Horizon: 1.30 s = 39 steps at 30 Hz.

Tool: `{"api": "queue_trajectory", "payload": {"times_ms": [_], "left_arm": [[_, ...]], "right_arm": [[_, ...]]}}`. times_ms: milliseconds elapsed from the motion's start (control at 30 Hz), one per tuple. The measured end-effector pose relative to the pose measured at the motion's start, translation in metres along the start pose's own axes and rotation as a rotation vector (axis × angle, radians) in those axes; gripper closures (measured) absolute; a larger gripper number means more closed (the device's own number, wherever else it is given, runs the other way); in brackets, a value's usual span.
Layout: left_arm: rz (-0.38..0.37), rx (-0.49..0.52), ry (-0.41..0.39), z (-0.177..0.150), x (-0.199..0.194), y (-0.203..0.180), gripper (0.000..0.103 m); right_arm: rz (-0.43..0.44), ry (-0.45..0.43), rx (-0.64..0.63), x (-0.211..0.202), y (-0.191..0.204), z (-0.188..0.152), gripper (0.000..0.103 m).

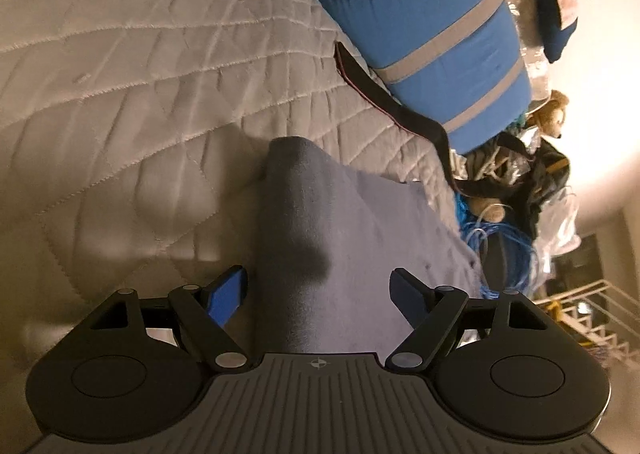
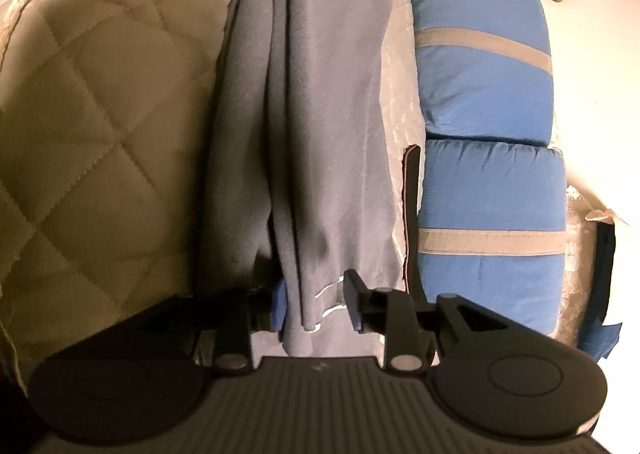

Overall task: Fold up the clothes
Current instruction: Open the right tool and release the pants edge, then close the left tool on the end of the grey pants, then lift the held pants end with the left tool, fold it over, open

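A grey-blue garment [image 1: 320, 222] lies on a beige quilted bed cover [image 1: 120, 74]. In the left wrist view a raised fold of it runs between my left gripper's [image 1: 318, 294] wide-open fingers, which do not pinch it. In the right wrist view the same garment [image 2: 304, 114] stretches away in long folds. My right gripper [image 2: 316, 302] has its blue pads partly apart with the garment's near edge between them; the cloth touches the left pad [image 2: 279, 304] and a gap shows at the right pad.
A blue pillow roll with grey stripes [image 1: 436, 34] lies along the bed's right side, also in the right wrist view [image 2: 484, 102]. A dark strap [image 1: 384, 94] lies beside it. Plush toys, blue cable and clutter [image 1: 520, 194] sit past the bed edge.
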<state>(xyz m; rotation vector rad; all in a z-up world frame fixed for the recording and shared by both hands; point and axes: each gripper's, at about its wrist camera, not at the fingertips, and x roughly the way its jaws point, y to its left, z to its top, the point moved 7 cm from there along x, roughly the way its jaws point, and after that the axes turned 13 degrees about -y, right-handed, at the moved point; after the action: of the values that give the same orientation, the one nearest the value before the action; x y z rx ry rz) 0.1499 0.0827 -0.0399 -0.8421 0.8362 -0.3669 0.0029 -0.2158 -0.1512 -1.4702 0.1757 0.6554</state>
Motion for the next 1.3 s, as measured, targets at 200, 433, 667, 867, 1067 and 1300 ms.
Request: {"api": "queue_trajectory", "payload": {"times_ms": [200,433,667,867,1067,1300], "left_arm": [[-0.050,-0.031,0.079,0.007,0.020,0.010,0.063],[-0.078,-0.156,0.112,0.005,0.024,0.030,0.093],[-0.073,-0.221,0.090,0.022,0.015,0.050,0.094],[0.012,-0.132,0.077,0.036,-0.002,0.050,0.094],[0.170,-0.052,0.028,0.067,-0.059,0.055,0.094],[0.454,0.082,-0.057,0.117,-0.150,0.045,0.094]], "right_arm": [[-0.013,0.003,0.034,-0.002,-0.002,0.000,0.056],[-0.055,0.009,0.098,-0.009,-0.003,0.001,0.048],[-0.117,0.012,0.181,-0.027,-0.007,0.005,0.021],[-0.135,0.008,0.295,-0.045,-0.014,0.008,0.018],[-0.129,-0.026,0.492,-0.058,-0.032,0.013,0.010],[-0.156,-0.145,0.836,-0.057,-0.061,0.029,0.000]]}}
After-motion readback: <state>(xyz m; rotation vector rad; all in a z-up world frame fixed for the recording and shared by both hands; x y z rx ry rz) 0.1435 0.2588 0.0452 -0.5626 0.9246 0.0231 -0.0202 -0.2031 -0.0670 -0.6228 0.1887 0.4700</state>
